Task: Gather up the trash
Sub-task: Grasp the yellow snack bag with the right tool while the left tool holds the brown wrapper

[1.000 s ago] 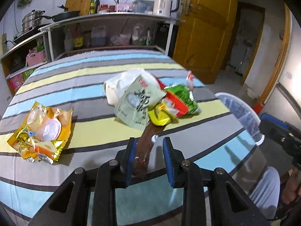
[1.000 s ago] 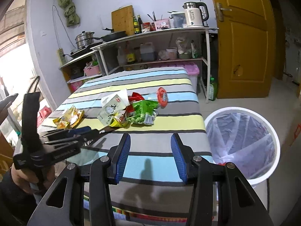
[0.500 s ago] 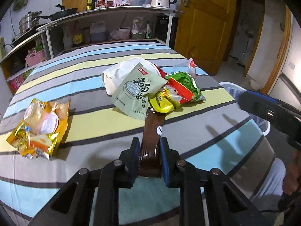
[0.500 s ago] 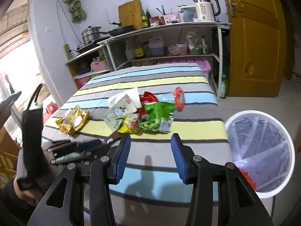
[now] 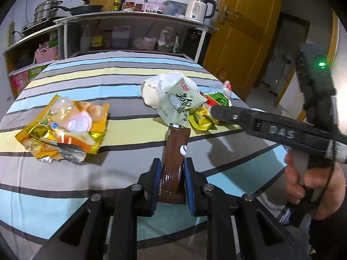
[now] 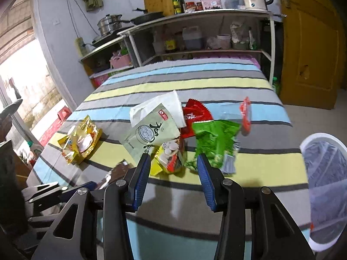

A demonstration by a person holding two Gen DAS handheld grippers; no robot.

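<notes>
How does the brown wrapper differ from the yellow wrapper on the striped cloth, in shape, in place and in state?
The brown wrapper is long, narrow and plain dark; the yellow wrapper is wide, crumpled and torn open, with a clear window. The brown one is clamped between the pads of the left gripper; the yellow one lies free on the striped cloth, touched by no gripper. The brown one is near the pile of packets; the yellow one lies apart. Both are glossy empty snack packaging.
</notes>
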